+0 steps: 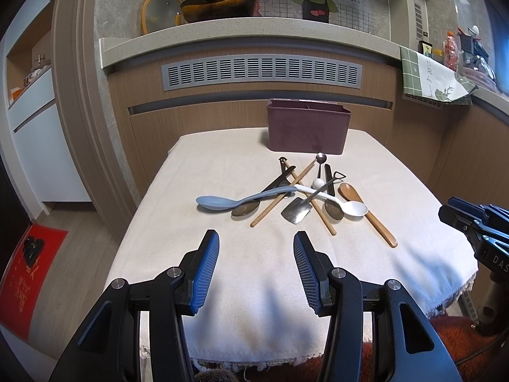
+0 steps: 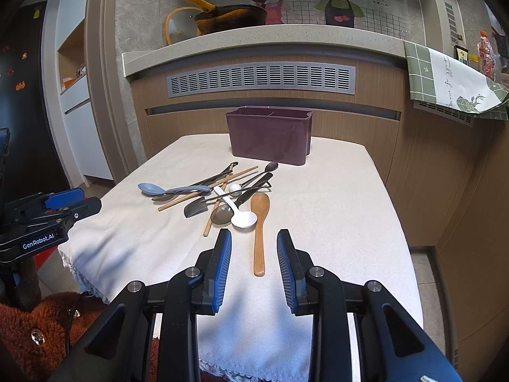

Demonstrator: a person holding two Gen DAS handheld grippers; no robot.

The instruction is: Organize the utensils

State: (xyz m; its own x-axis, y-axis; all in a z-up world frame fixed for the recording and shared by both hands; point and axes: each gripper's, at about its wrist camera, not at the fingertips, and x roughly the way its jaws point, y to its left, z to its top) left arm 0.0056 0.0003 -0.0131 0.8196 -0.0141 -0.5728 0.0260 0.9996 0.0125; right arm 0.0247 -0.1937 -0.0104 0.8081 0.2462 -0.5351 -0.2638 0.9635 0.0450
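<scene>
Now: counter carrying bin at far edge, utensil pile in front | wooden spoon lying lengthwise, handle toward right gripper, nearer than left gripper | both jaws apart, empty

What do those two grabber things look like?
Both grippers, left and right, are black with angular frames, silver bolts and two ribbed blue pads. White letters on the left one's side read "GenRobot.AI". A fuzzy rust-brown sleeve shows behind it.

Cloth-covered table, maroon utensil bin at back, tangled utensil pile before it
</scene>
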